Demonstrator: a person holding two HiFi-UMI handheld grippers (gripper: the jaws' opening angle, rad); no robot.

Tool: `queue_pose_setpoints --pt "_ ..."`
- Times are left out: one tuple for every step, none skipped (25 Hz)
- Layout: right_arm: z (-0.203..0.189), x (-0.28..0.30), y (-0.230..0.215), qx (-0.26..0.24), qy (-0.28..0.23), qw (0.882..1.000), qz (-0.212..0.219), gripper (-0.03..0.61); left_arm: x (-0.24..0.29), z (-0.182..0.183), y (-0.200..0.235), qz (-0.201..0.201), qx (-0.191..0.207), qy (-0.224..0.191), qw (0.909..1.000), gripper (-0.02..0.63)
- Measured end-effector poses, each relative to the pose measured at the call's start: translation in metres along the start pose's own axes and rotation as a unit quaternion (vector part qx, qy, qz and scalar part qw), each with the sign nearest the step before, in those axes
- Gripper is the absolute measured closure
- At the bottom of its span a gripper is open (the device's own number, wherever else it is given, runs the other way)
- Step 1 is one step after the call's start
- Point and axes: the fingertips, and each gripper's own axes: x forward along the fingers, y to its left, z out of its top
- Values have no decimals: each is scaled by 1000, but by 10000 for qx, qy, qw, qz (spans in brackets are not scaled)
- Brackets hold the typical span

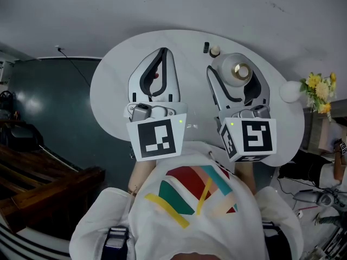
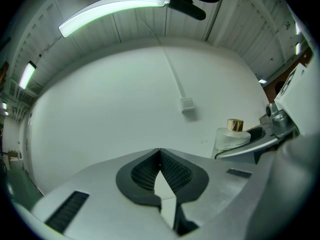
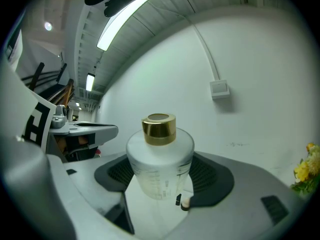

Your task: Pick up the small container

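Observation:
The small container (image 1: 239, 72) is a frosted glass bottle with a gold cap, seen over the round white table (image 1: 111, 88). My right gripper (image 1: 237, 64) is shut on it, one dark pad on each side of its body. In the right gripper view the container (image 3: 160, 159) stands upright between the jaws of the right gripper (image 3: 162, 171), its base seemingly a little above the tabletop. My left gripper (image 1: 162, 51) hovers beside it to the left, shut and empty. In the left gripper view its tips (image 2: 160, 151) meet, and the container (image 2: 232, 134) shows at the right.
A small black item (image 1: 206, 47) and a small beige item (image 1: 215, 51) lie on the table just beyond the right gripper. A white ball (image 1: 290, 91) and yellow flowers (image 1: 320, 91) sit at the table's right edge. A wall socket (image 3: 220, 89) hangs ahead. Dark floor lies left.

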Motion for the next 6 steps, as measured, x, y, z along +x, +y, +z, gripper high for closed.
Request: queue_pose_setpoints --pt "0 1 0 2 0 10000 0 238 0 0 1 7 0 4 10000 595" --pt "0 2 -1 3 0 10000 -1 238 1 -1 1 11 2 9 10000 595" --pt "0 3 -1 3 0 10000 -3 238 2 -1 2 12 5 14 10000 595" --pt "1 4 -1 2 0 10000 -6 238 3 -1 3 16 7 21 10000 595" --pt "1 6 -1 0 1 10000 -7 238 4 -1 4 23 5 29 10000 595" --pt "2 7 -1 -3 2 10000 -6 239 5 -2 5 31 0 37 10000 595"
